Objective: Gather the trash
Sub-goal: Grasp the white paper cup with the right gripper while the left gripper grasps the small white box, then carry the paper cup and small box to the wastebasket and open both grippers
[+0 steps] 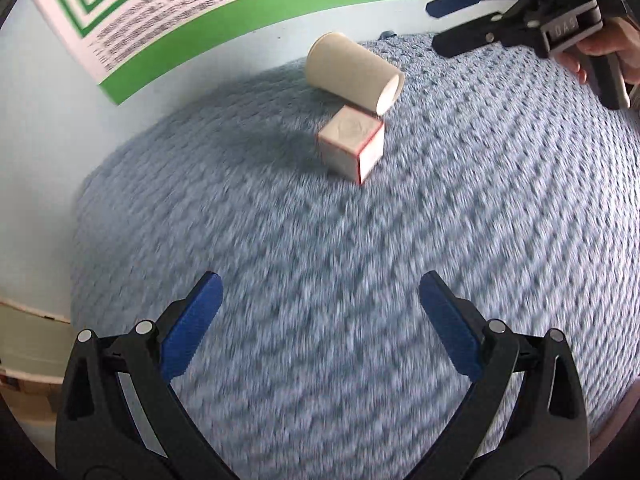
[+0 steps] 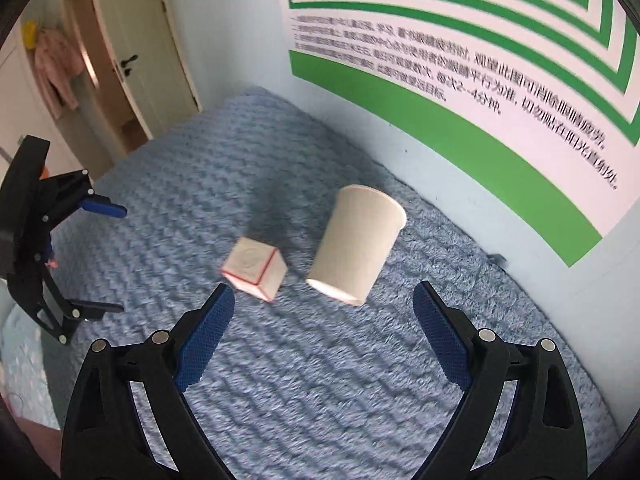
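A beige paper cup (image 1: 354,73) (image 2: 357,243) lies on its side on the blue knitted blanket (image 1: 360,260) (image 2: 320,360), near the wall. Right beside it sits a small white box with red edges (image 1: 352,148) (image 2: 255,269). My left gripper (image 1: 320,320) is open, some way short of the box, with nothing between its blue pads. My right gripper (image 2: 324,328) is open too, just short of the cup and box. Each gripper shows in the other's view: the right gripper (image 1: 472,24) at the top right, the left gripper (image 2: 104,260) at the far left.
A green-and-white poster (image 2: 460,60) with printed text hangs on the pale wall behind the blanket. A cream door (image 2: 136,48) and hanging clothes (image 2: 56,72) stand at the far left. A person's hand (image 1: 612,56) holds the right gripper's handle.
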Demonstrator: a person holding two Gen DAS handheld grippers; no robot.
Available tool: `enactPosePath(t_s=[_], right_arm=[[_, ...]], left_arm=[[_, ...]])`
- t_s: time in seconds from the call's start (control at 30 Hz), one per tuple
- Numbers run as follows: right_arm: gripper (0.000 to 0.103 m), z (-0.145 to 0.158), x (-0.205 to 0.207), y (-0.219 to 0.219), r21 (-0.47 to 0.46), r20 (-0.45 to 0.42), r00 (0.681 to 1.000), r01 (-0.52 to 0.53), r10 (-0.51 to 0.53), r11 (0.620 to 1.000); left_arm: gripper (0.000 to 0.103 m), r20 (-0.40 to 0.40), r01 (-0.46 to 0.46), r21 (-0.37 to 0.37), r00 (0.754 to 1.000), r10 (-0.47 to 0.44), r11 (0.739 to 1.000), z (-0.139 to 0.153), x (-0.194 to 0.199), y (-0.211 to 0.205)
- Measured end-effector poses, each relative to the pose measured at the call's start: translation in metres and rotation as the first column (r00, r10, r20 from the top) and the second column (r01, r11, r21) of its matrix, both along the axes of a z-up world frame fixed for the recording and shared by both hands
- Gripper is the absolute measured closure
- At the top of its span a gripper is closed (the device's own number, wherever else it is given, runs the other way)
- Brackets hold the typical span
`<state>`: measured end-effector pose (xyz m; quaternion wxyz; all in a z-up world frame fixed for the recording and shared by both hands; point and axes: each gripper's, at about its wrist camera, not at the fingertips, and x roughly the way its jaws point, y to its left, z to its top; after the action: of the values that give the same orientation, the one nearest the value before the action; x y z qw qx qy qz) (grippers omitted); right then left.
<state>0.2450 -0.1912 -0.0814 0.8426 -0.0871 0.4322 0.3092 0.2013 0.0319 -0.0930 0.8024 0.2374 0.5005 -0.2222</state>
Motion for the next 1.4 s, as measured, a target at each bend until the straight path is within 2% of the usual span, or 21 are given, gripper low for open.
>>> enactPosePath(t_s=[0.3,0.43,0.53,0.6,0.63,0.7,0.73,0.77,0.93,1.07,1.23,1.4], right_arm=[[0.013,-0.043,0.043,0.012,0.024,-0.078,0.996,-0.032,0.034,0.999],[0.013,-0.057,0.059,0.013,0.045,-0.112,0.993,-0.03,0.035,0.999],[0.014,-0.069,0.07,0.015,0.073,-0.156,0.987,-0.024,0.036,0.997],[0.018,-0.072,0.072,0.014,0.091,-0.164,0.986,-0.024,0.038,0.996],[0.027,-0.074,0.073,0.014,0.101,-0.173,0.984,-0.023,0.041,0.995],[0.034,-0.076,0.075,0.01,0.131,-0.199,0.979,-0.021,0.047,0.991],[0.036,-0.075,0.075,0.008,0.133,-0.196,0.98,-0.018,0.044,0.991],[0.036,-0.073,0.073,0.006,0.128,-0.187,0.981,-0.02,0.044,0.992],[0.039,-0.065,0.065,-0.008,0.133,-0.16,0.986,-0.019,0.041,0.991],[0.041,-0.057,0.059,-0.018,0.139,-0.161,0.986,-0.021,0.043,0.99],[0.042,-0.052,0.05,-0.013,0.108,-0.164,0.984,-0.053,0.07,0.993],[0.042,-0.037,0.038,-0.001,0.128,-0.144,0.983,-0.095,0.113,0.987]], left_arm=[[0.007,-0.028,0.063,-0.036,0.998,-0.064,0.997,-0.025,0.053,-0.029],[0.007,-0.013,0.102,-0.031,0.995,-0.102,0.994,-0.037,0.07,-0.041],[0.008,-0.011,0.13,-0.056,0.991,-0.131,0.99,-0.046,0.083,-0.05],[0.018,-0.048,0.145,-0.108,0.987,-0.151,0.983,-0.051,0.092,-0.057],[0.022,-0.058,0.154,-0.126,0.985,-0.162,0.98,-0.053,0.095,-0.06],[0.042,-0.066,0.17,-0.127,0.982,-0.18,0.977,-0.056,0.098,-0.066],[0.047,-0.076,0.172,-0.126,0.98,-0.183,0.977,-0.058,0.099,-0.068],[0.058,-0.089,0.172,-0.13,0.979,-0.184,0.976,-0.059,0.1,-0.07],[0.06,-0.106,0.172,-0.152,0.976,-0.189,0.973,-0.06,0.098,-0.072],[0.063,-0.101,0.168,-0.127,0.978,-0.181,0.977,-0.059,0.091,-0.068],[0.065,-0.092,0.151,-0.113,0.983,-0.161,0.982,-0.051,0.08,-0.058],[0.065,-0.065,0.118,-0.111,0.99,-0.126,0.987,-0.034,0.059,-0.036]])
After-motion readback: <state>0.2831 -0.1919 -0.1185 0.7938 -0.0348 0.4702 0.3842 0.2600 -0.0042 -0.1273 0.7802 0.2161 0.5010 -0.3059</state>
